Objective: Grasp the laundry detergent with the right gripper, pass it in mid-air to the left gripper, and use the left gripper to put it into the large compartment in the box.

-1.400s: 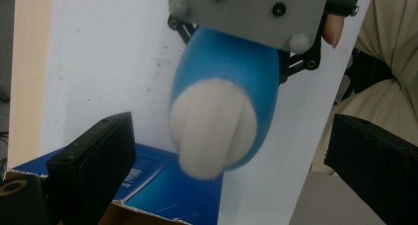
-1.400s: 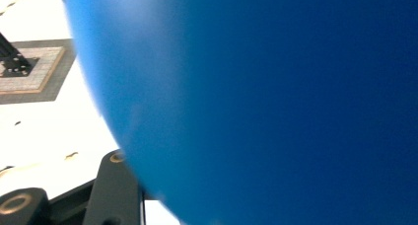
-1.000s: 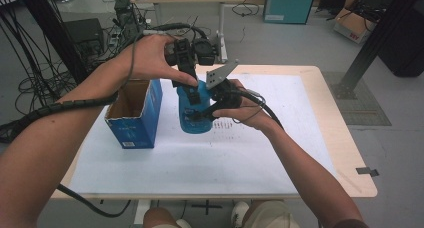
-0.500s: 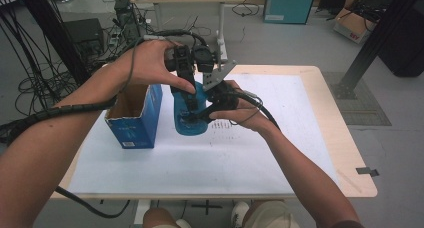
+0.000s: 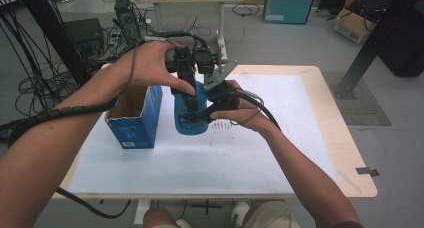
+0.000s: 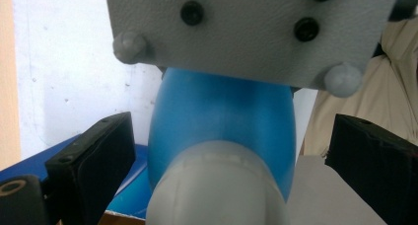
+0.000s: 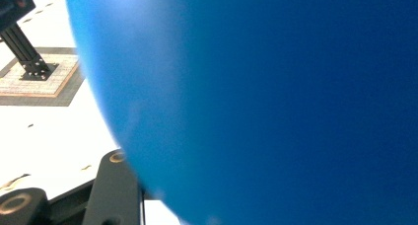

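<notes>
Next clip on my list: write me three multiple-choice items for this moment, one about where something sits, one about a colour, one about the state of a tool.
1. Where is the open cardboard box relative to the blue bottle, in the high view?
A. To its left on the white sheet
B. On top of it
C. On the floor under the table

2. What colour is the bottle's cap in the left gripper view?
A. Red
B. Pale grey
C. Black

3. How does the left tool stand around the bottle?
A. Clamped shut on the cap
B. Lying flat on the table
C. Jaws apart on either side, not touching it

Answers:
1 A, the box stands left of the bottle on the table's white sheet.
2 B, the cap is pale grey below the blue body.
3 C, gaps show between each black jaw and the bottle.
</notes>
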`<state>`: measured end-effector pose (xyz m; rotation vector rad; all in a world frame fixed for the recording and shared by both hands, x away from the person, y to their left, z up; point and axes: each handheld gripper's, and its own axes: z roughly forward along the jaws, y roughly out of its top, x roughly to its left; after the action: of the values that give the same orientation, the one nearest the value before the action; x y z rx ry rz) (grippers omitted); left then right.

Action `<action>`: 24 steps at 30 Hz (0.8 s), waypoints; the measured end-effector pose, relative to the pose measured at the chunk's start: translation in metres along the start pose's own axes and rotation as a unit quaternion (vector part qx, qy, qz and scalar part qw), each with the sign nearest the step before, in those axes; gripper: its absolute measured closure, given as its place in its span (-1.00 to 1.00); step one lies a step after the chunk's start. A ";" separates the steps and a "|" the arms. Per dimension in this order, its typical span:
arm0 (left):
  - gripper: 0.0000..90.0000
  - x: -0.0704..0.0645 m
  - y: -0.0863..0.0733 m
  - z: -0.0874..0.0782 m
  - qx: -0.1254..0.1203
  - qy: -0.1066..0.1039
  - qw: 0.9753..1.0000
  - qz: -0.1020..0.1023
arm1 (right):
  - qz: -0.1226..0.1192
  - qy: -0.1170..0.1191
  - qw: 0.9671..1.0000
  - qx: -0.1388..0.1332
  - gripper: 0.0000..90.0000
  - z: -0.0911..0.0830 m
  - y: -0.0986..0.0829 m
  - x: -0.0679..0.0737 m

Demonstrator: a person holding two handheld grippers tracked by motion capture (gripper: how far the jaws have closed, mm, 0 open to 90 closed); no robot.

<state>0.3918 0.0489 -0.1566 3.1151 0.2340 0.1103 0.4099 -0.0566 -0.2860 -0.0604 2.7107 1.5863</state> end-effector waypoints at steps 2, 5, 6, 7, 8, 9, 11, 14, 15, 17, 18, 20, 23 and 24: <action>-0.89 0.000 0.000 0.000 0.000 -0.001 1.000 0.000 | -0.010 -0.001 1.000 -0.005 -0.03 0.001 0.000 -0.001; -0.89 -0.002 0.001 0.003 -0.008 0.007 1.000 -0.002 | -0.008 -0.001 1.000 -0.002 -0.03 0.001 0.000 0.000; -0.89 -0.002 0.001 0.003 -0.007 0.005 1.000 -0.005 | -0.008 -0.002 1.000 -0.002 -0.03 0.000 0.000 0.000; -0.89 -0.002 0.001 0.003 -0.007 0.005 1.000 -0.005 | -0.008 -0.002 1.000 -0.002 -0.03 0.000 0.000 0.000; -0.89 -0.002 0.001 0.003 0.002 0.003 1.000 -0.004 | -0.009 -0.002 1.000 -0.002 -0.03 0.000 0.000 0.000; -0.89 -0.002 0.001 0.002 -0.004 0.001 1.000 -0.007 | -0.008 -0.002 1.000 -0.002 -0.03 0.000 0.000 0.000; -0.89 -0.002 0.001 0.003 -0.003 0.003 1.000 -0.007 | -0.010 -0.002 1.000 -0.002 -0.03 0.000 0.000 0.000; -0.89 -0.003 0.002 0.002 0.004 0.005 1.000 -0.003 | -0.008 -0.005 1.000 0.001 -0.03 -0.001 -0.001 0.000; -0.89 -0.003 0.002 0.003 0.001 0.007 1.000 -0.002 | -0.004 -0.005 1.000 0.002 -0.03 -0.001 -0.001 0.000; -0.89 -0.002 0.003 0.002 0.005 0.004 1.000 0.000 | -0.004 -0.005 1.000 0.001 -0.03 -0.001 -0.001 0.000; -0.89 -0.002 0.003 0.002 0.005 0.005 1.000 0.000 | -0.005 -0.005 1.000 0.001 -0.03 -0.001 -0.001 0.000; -0.89 -0.003 0.003 0.002 0.006 0.005 1.000 0.000 | -0.005 -0.005 1.000 0.000 -0.03 -0.001 -0.002 0.000; -0.89 -0.003 0.003 0.002 0.007 0.006 1.000 0.001 | -0.005 -0.005 1.000 0.001 -0.03 -0.001 -0.002 0.000; -0.89 -0.003 0.003 0.002 0.007 0.006 1.000 0.001 | -0.005 -0.005 1.000 0.001 -0.03 -0.001 -0.002 0.000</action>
<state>0.3895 0.0450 -0.1589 3.1304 0.2320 0.1285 0.4098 -0.0585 -0.2872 -0.0646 2.7002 1.5773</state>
